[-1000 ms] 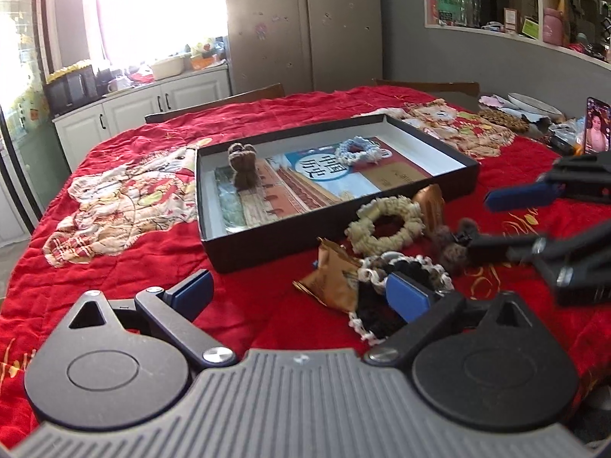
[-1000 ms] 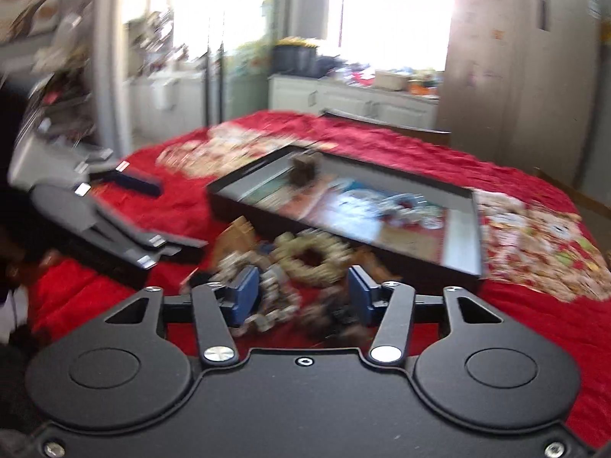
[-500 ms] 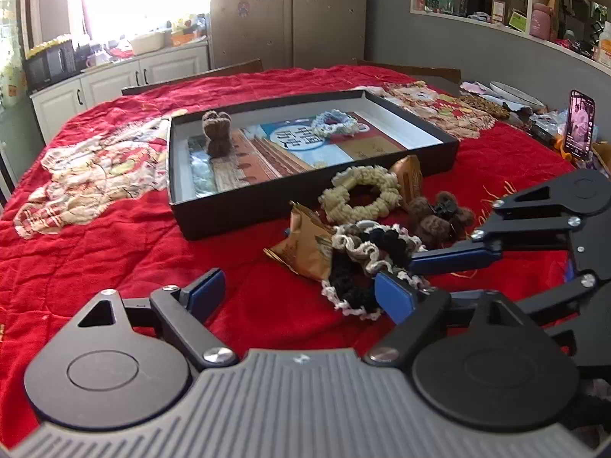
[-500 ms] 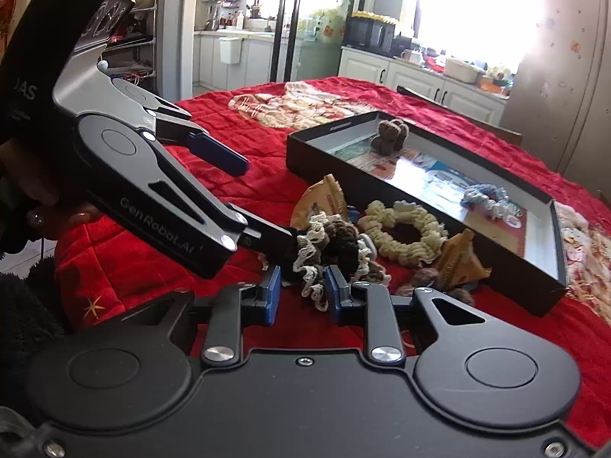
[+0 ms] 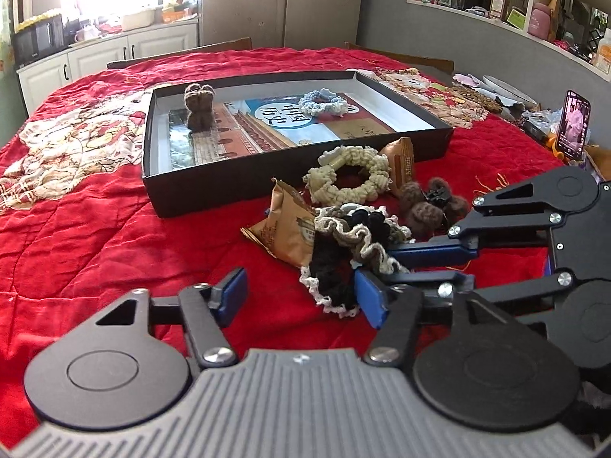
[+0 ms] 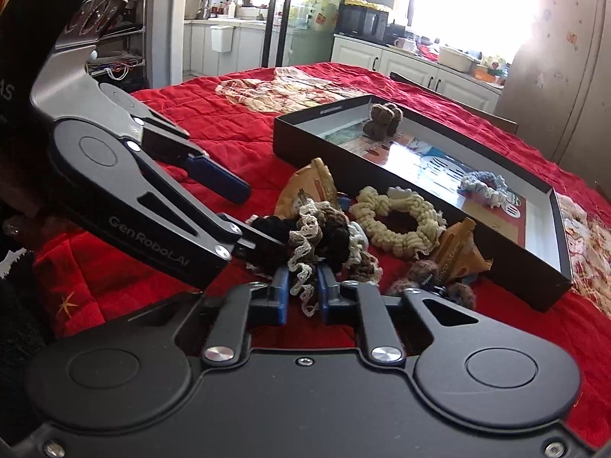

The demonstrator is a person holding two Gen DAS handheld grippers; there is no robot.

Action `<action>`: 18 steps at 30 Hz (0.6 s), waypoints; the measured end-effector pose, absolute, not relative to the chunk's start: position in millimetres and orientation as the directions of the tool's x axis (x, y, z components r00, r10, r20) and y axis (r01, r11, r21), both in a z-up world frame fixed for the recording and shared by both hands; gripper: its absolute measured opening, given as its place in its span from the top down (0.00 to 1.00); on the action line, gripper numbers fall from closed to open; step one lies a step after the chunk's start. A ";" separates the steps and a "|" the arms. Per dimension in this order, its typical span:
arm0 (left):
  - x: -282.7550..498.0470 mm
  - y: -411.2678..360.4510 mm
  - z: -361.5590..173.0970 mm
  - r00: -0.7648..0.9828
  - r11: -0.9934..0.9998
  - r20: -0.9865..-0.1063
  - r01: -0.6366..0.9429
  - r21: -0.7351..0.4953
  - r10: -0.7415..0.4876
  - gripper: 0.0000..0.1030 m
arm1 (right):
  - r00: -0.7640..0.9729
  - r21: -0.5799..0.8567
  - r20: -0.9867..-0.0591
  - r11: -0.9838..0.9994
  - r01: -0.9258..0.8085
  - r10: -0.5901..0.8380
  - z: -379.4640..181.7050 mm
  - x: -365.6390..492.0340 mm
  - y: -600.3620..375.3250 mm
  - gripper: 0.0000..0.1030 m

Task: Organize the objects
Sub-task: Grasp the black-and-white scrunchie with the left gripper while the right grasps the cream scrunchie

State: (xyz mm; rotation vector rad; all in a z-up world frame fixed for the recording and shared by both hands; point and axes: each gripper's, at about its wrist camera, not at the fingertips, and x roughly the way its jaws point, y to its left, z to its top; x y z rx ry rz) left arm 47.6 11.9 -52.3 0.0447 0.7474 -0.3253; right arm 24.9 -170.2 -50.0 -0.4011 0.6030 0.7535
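A black scrunchie with a cream lace trim lies on the red cloth in front of a pile of hair ties. My right gripper is shut on its lace edge. In the left wrist view, my right gripper comes in from the right. My left gripper is closing. The scrunchie lies between its jaws against the right finger, and the left pad stands apart from it. A black shallow box behind holds a brown knitted clip and a blue-white scrunchie.
A cream scrunchie, two brown snack packets and a brown pom-pom clip lie between the grippers and the box. A phone stands lit at the right edge. The red quilt covers the table, with chairs and cabinets behind.
My right gripper's jaws have come together on the lace scrunchie after moving in low over the pile. My left gripper's jaws have narrowed around the same scrunchie.
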 end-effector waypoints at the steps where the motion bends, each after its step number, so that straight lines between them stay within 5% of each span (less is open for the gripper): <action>1: 47.8 11.2 -52.6 0.684 0.948 -0.675 0.308 -0.076 -0.276 0.42 | 0.576 -0.120 -0.636 0.671 -0.732 0.515 -49.5 25.6 -171.6 0.88; 11: 44.2 5.9 -51.2 0.666 0.937 -0.680 0.337 -0.092 -0.307 0.71 | 0.591 -0.110 -0.610 0.682 -0.723 0.528 -42.8 23.8 -176.8 0.90; 18: 42.5 2.5 -49.8 0.664 0.932 -0.680 0.353 -0.082 -0.311 0.81 | 0.598 -0.102 -0.599 0.690 -0.716 0.532 -38.7 22.4 -179.5 0.90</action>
